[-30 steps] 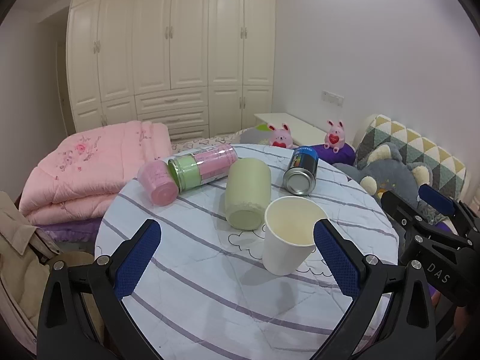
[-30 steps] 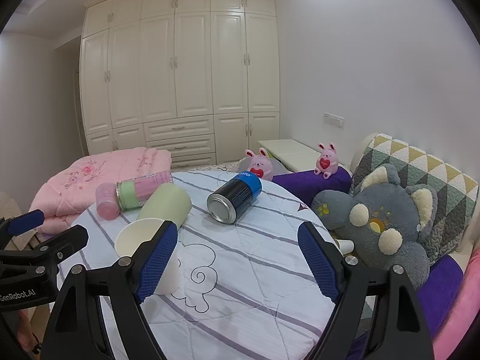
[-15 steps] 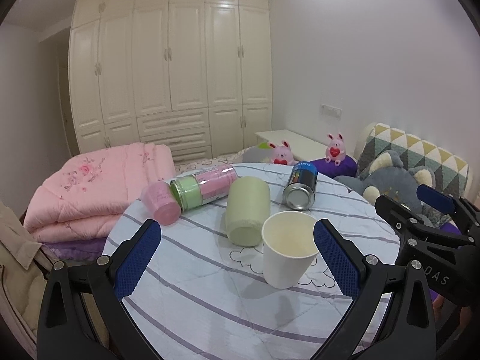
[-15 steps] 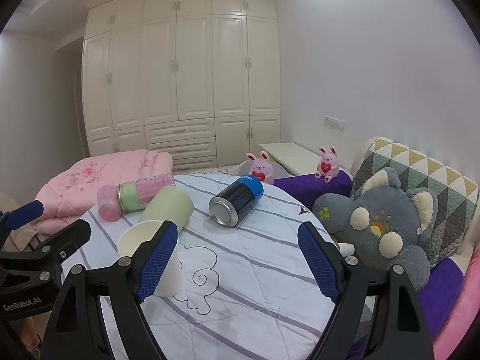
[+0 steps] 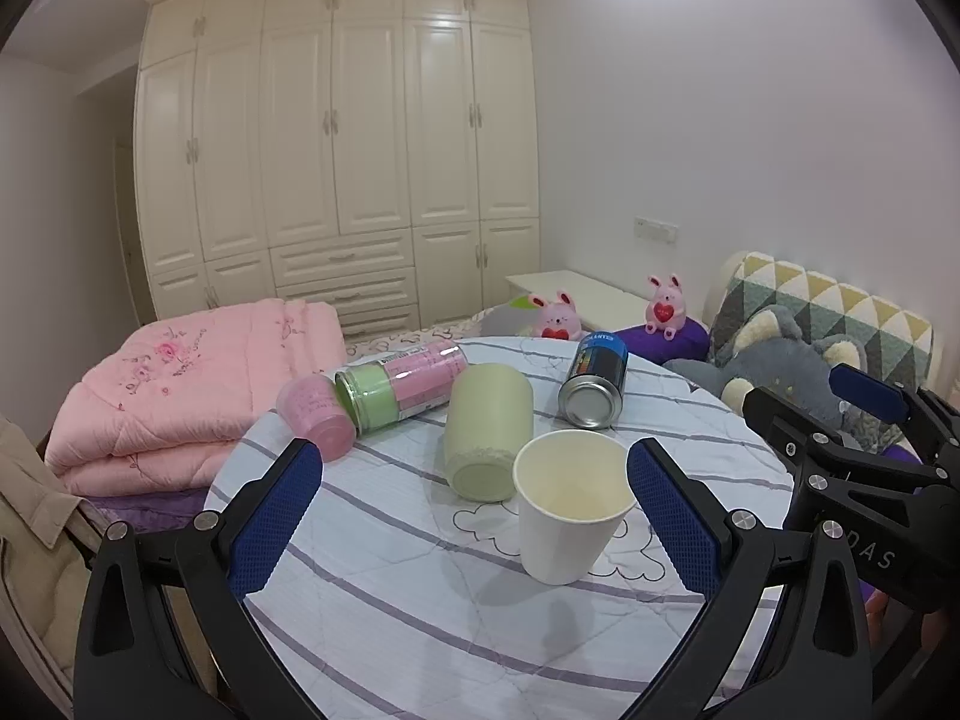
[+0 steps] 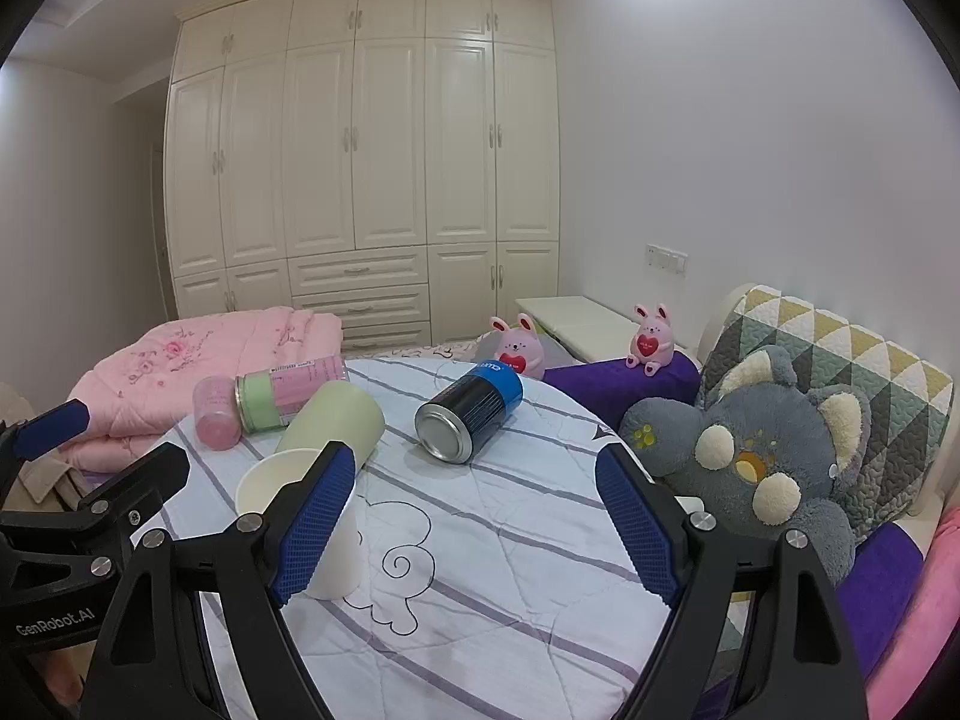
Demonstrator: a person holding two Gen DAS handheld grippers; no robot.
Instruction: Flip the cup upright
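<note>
A white paper cup point(image 5: 567, 507) stands upright, mouth up, on the round striped table point(image 5: 420, 612). It also shows in the right wrist view point(image 6: 276, 483), partly behind my right gripper's left finger. My left gripper point(image 5: 474, 525) is open and empty, held back from the cup and above the table. My right gripper point(image 6: 480, 531) is open and empty, to the right of the cup. A pale green cup point(image 5: 489, 438) lies on its side just behind the white cup.
On the table also lie a pink cup point(image 5: 315, 417), a pink and green jar point(image 5: 399, 387) and a blue can point(image 5: 594, 381). A folded pink quilt point(image 5: 180, 384) is at left. A grey plush toy point(image 6: 762, 456) and cushions are at right.
Both grippers have risen and pulled back a little from the table, so the view tilts up. The white cup stays upright and unmoved.
</note>
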